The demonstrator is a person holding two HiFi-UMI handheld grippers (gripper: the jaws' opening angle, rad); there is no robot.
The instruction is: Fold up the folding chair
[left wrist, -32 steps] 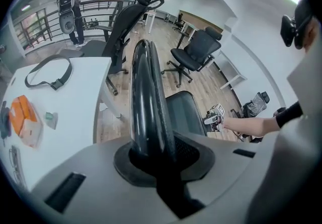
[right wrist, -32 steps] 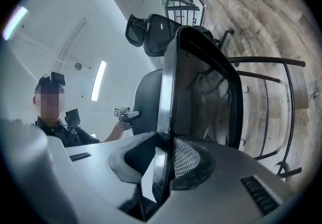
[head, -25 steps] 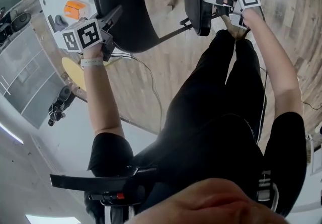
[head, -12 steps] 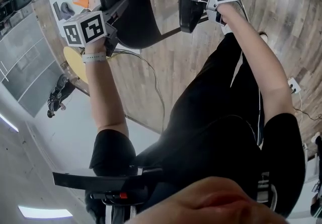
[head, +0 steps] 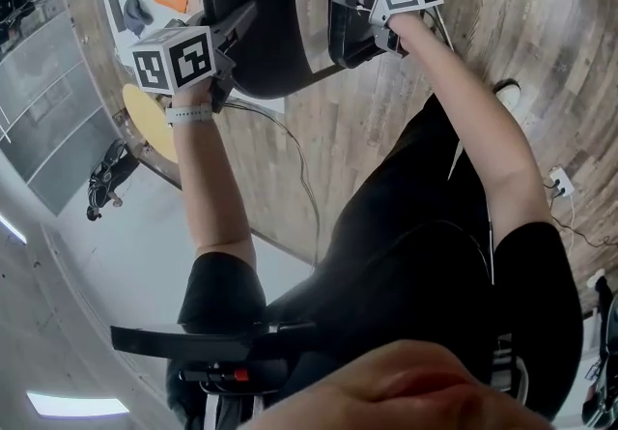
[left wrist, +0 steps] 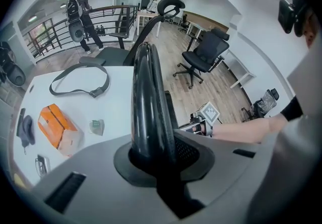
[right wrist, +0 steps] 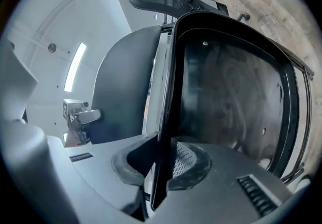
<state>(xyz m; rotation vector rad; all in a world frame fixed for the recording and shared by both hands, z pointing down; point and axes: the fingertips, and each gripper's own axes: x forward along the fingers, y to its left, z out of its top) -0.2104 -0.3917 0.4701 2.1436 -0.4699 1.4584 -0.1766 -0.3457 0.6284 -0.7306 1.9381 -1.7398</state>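
Note:
The black folding chair shows from above in the head view. Its rounded backrest (head: 253, 17) stands beside the near-upright seat panel (head: 355, 5), a narrow gap between them. My left gripper (head: 235, 30) is shut on the backrest's rim, and that thick black rim (left wrist: 150, 112) rises from between its jaws (left wrist: 157, 163). My right gripper (head: 350, 1) is shut on the seat's thin edge (right wrist: 162, 157). The seat's underside (right wrist: 236, 97) fills the right gripper view, with the backrest (right wrist: 123, 92) and the left gripper (right wrist: 80, 115) behind it.
A white table (left wrist: 113, 104) behind the chair holds an orange box (left wrist: 58, 127), a grey strap (left wrist: 80, 79) and small items. Black office chairs (left wrist: 206, 52) and a person with a backpack (left wrist: 78, 9) stand farther off. A cable (head: 290, 148) lies on the wood floor.
My right gripper has swung the seat panel leftward toward the backrest, narrowing the gap. The left gripper and backrest have shifted slightly right and up in the view.

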